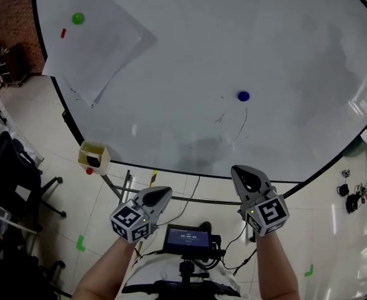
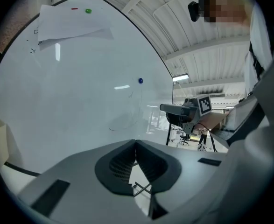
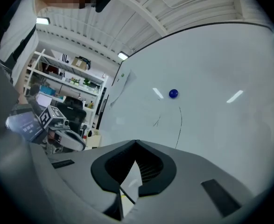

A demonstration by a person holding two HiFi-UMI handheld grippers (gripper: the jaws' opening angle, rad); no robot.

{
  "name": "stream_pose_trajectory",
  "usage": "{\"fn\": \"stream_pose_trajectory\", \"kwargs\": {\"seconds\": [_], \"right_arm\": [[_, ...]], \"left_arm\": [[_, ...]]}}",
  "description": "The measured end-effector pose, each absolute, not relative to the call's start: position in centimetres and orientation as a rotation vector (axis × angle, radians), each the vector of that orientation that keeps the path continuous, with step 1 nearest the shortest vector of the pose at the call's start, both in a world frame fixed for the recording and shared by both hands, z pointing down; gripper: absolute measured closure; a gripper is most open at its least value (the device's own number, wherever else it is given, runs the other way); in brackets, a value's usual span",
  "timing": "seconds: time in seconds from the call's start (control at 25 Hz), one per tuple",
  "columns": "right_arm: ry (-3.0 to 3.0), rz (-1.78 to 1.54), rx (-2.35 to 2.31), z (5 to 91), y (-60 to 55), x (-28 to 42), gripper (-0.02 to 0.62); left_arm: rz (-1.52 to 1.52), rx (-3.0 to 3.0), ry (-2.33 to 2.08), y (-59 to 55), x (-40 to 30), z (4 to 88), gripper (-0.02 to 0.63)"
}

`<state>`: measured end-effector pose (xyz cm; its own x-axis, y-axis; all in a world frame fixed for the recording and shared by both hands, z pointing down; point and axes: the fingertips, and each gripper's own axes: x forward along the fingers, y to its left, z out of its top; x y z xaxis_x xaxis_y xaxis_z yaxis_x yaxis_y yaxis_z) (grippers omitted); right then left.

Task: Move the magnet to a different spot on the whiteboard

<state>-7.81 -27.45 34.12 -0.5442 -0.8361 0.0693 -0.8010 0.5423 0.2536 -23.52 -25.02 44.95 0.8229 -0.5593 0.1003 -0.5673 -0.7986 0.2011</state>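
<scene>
The small round blue magnet (image 1: 243, 96) sticks to the large white whiteboard (image 1: 189, 36), well apart from both tools. The left tool (image 1: 160, 196) and right tool (image 1: 246, 175) have their jaws pressed together, empty.

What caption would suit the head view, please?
Left gripper and right gripper, both shut, held before a whiteboard with a blue magnet.

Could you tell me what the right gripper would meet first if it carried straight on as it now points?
Probably bare whiteboard: the right gripper, jaws together and empty, aims at white surface below and slightly left of the blue magnet. Nothing seems to stand between, though depth is unclear.
</scene>
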Motion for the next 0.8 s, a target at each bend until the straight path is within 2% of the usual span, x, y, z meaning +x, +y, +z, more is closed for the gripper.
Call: {"fn": "stream_pose_trajectory", "kwargs": {"seconds": [0.64,0.8], "right_arm": [[-2.243,-0.759,1.331,25.8,-34.0,-7.8,0.56],[-2.185,-0.795,1.382,23.5,-36.0,-7.3,0.508]], "left_arm": [[0.073,2.756,-0.851,-28.1,-24.1,45.8,0.601],[0.055,2.741,-0.86,-28.9,-24.6,46.2,0.601]]}}
